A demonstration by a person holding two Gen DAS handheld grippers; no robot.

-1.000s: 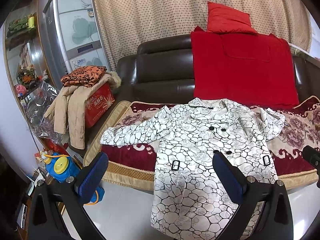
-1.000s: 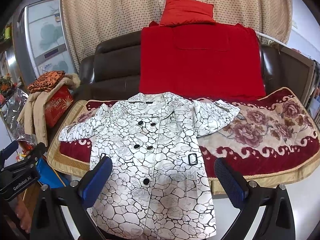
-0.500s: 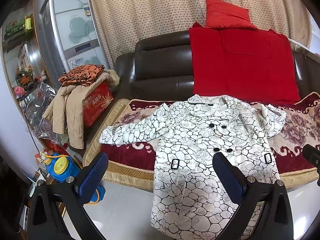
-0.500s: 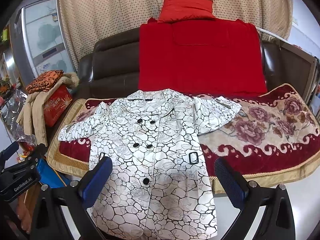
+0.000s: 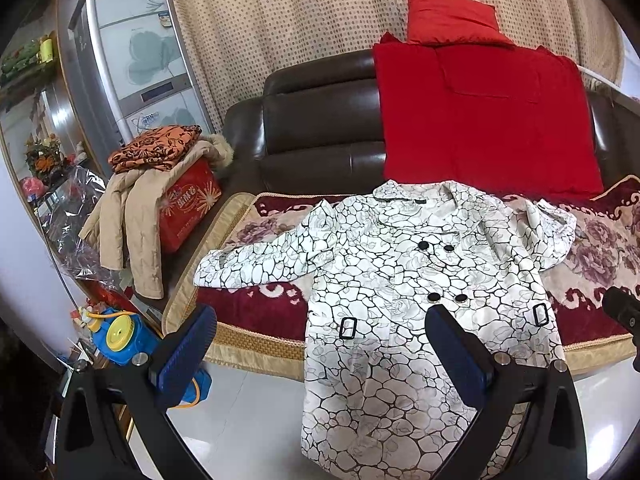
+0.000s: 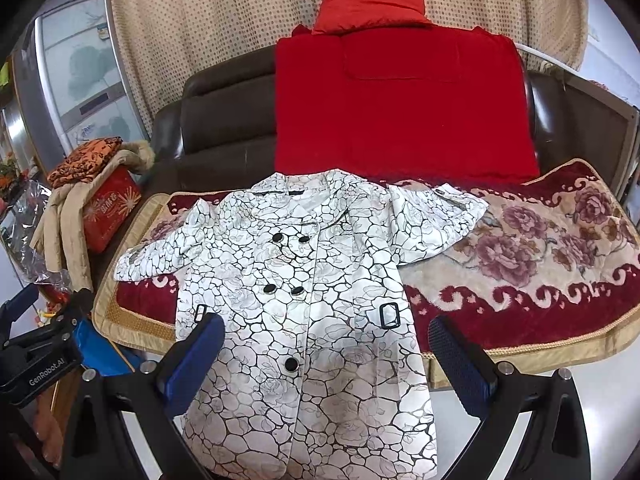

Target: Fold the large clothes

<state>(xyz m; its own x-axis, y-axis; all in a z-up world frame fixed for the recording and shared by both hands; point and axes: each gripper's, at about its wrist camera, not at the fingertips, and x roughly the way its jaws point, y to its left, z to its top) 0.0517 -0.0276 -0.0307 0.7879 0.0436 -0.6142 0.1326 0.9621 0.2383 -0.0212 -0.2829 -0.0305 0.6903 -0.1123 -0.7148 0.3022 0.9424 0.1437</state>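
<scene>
Still nothing folded: coat point(image 6: 304, 320) flat on sofa cover point(image 6: 540, 280), hem hanging off edge. Left gripper point(image 5: 320, 356), right gripper point(image 6: 326, 360) both spread, empty. Risk: slick coat sliding floorward when sleeve lifted.

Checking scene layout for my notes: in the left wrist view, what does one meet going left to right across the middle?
Fridge → orange patterned cloth → red box → white patterned coat → other gripper's tip at the edge.
</scene>
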